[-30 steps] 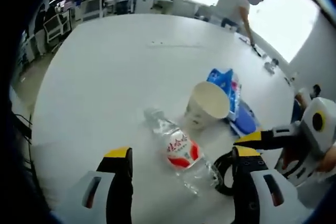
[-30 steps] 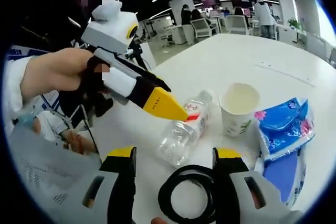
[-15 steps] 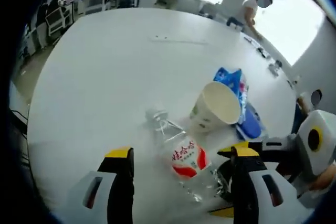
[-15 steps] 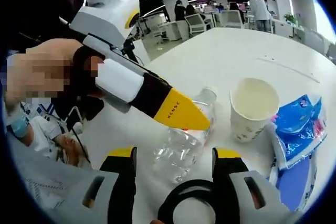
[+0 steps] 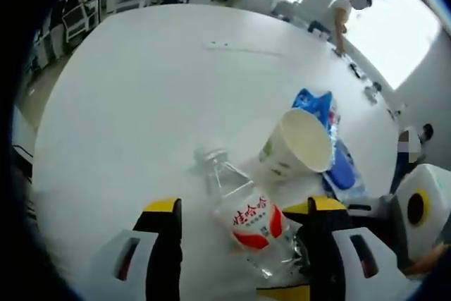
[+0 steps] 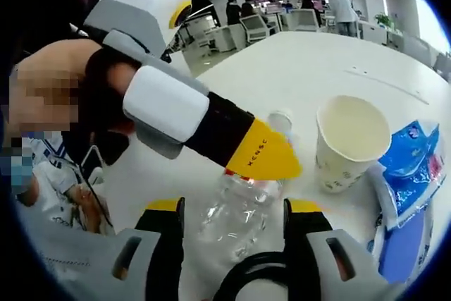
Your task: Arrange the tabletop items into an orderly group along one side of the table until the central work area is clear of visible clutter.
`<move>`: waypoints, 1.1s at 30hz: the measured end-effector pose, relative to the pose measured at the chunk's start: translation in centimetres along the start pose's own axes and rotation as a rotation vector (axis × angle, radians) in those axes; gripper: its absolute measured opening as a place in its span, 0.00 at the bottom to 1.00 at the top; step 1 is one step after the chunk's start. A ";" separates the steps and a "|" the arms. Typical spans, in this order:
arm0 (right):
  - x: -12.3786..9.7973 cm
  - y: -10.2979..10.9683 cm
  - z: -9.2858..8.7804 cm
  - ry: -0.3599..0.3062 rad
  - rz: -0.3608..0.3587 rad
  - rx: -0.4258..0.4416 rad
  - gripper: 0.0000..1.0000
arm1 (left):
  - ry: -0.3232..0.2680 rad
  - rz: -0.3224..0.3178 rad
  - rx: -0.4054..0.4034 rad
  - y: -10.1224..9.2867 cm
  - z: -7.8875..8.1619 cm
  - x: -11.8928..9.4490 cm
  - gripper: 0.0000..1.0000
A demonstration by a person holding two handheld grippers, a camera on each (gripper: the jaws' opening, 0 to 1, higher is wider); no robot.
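In the left gripper view the left gripper (image 5: 243, 234) stands with its jaws spread wide on either side of the plastic bottle (image 5: 246, 220), which lies on its side on the white table (image 5: 141, 89) with its cap toward 11 o'clock and its red label between the yellow tips; neither tip visibly presses the bottle, so this reads as a straddle set up for a grasp, not a hold; the paper cup (image 5: 299, 146) sits at 1 o'clock of the bottle, just beside it, its mouth turned toward the camera, and the blue packet (image 5: 317, 103) lies behind the cup at 1 o'clock, partly hidden by it; the items huddle at one side, leaving the broad table centre bare, which suits the grouping the task asks for; in the right gripper view the right gripper (image 6: 232, 227) is likewise open, holding nothing, its jaws flanking the bottle's (image 6: 239, 206) lower body, while a black ring (image 6: 246, 283) sits at 6 o'clock between them; the left gripper (image 6: 264, 156) reaches in from 10 o'clock, its yellow tip over the bottle's neck; the cup (image 6: 349, 142) stands at 2 o'clock and the packet (image 6: 412, 167) at 3 o'clock.
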State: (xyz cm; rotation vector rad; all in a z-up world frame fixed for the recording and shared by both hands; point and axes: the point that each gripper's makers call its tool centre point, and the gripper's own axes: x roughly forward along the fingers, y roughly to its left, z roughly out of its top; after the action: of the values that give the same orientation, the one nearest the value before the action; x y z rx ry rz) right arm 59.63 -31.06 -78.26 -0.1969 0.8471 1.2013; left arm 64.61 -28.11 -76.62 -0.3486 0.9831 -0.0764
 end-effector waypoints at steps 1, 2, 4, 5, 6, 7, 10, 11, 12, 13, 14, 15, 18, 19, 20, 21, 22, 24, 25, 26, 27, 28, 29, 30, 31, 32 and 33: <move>0.1 -0.1 -0.1 0.001 -0.004 0.002 0.53 | 0.000 0.000 -0.004 0.0 0.0 0.1 0.68; 0.3 -0.1 -0.1 -0.002 -0.005 0.005 0.53 | 0.001 0.000 -0.006 0.0 0.0 0.1 0.68; 0.5 -0.2 -0.2 -0.002 -0.011 0.011 0.53 | 0.004 -0.001 -0.011 -0.1 0.0 0.3 0.68; 0.5 -0.3 -0.3 0.003 -0.015 0.008 0.52 | 0.010 0.001 -0.012 -0.1 -0.1 0.4 0.67; 0.9 -0.3 -0.5 0.006 -0.019 -0.001 0.52 | 0.014 0.003 -0.014 0.0 -0.2 0.5 0.67; 1.0 -0.3 -0.5 0.007 -0.019 -0.006 0.52 | 0.018 0.007 -0.019 0.0 -0.3 0.5 0.67; 1.1 -0.1 -0.6 0.006 -0.018 -0.006 0.51 | 0.023 0.014 -0.032 0.2 -0.5 0.7 0.66; 1.2 0.0 -0.6 0.006 -0.019 -0.007 0.51 | 0.024 0.015 -0.037 0.3 -0.5 0.8 0.66; 1.2 0.0 -0.6 0.005 -0.019 -0.008 0.51 | 0.023 0.015 -0.044 0.2 -0.5 0.8 0.66; 1.2 0.0 -0.6 0.002 -0.019 -0.009 0.51 | 0.024 0.015 -0.049 0.2 -0.5 0.9 0.65; 1.0 0.1 -0.6 -0.002 -0.021 -0.008 0.51 | 0.025 0.015 -0.054 0.2 -0.6 0.9 0.65; 1.0 0.1 -0.6 -0.003 -0.023 -0.006 0.51 | 0.025 0.015 -0.056 0.2 -0.6 1.0 0.65; 1.3 -0.1 -0.6 -0.008 -0.025 0.003 0.51 | 0.025 0.021 -0.062 0.3 -0.5 1.2 0.64; 1.4 -0.1 -0.6 -0.008 -0.026 0.006 0.51 | 0.025 0.021 -0.065 0.3 -0.5 1.3 0.64; 1.4 -0.1 -0.6 -0.008 -0.027 0.007 0.51 | 0.026 0.020 -0.067 0.3 -0.5 1.4 0.64; 1.5 -0.1 -0.6 -0.008 -0.028 0.008 0.52 | 0.030 0.022 -0.073 0.3 -0.6 1.5 0.63; 1.7 -0.1 -0.6 -0.007 -0.029 0.008 0.52 | 0.032 0.025 -0.071 0.3 -0.6 1.6 0.63; 1.8 -0.1 -0.6 -0.008 -0.031 0.010 0.52 | 0.040 0.034 -0.061 0.3 -0.8 1.8 0.61; 1.9 -0.1 -0.6 -0.010 -0.033 0.010 0.52 | 0.044 0.037 -0.062 0.3 -0.9 2.0 0.60; 1.9 -0.2 -0.5 -0.013 -0.036 0.006 0.52 | 0.046 0.038 -0.064 0.3 -0.9 2.0 0.59; 2.0 -0.2 -0.5 -0.012 -0.038 -0.001 0.52 | 0.048 0.038 -0.065 0.3 -1.0 2.1 0.58; 2.0 -0.2 -0.5 -0.012 -0.040 -0.003 0.52 | 0.049 0.039 -0.068 0.3 -1.0 2.1 0.58; 2.1 -0.2 -0.5 -0.012 -0.041 -0.005 0.52 | 0.049 0.040 -0.076 0.4 -1.0 2.2 0.57; 2.1 -0.2 -0.4 -0.012 -0.045 -0.011 0.51 | 0.049 0.041 -0.082 0.4 -1.0 2.2 0.56; 2.2 -0.2 -0.4 -0.012 -0.046 -0.013 0.51 | 0.048 0.045 -0.088 0.5 -1.0 2.3 0.57; 2.4 -0.3 -0.4 -0.010 -0.048 -0.020 0.51 | 0.048 0.055 -0.096 0.7 -1.1 2.4 0.57; 2.4 -0.3 -0.3 -0.011 -0.048 -0.024 0.50 | 0.047 0.058 -0.100 0.9 -1.1 2.4 0.56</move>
State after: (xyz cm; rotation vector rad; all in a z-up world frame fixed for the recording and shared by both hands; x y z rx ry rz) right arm 59.98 -29.55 -80.19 -0.2291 0.8138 1.1669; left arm 65.00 -28.12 -79.38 -0.4111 1.0449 0.0168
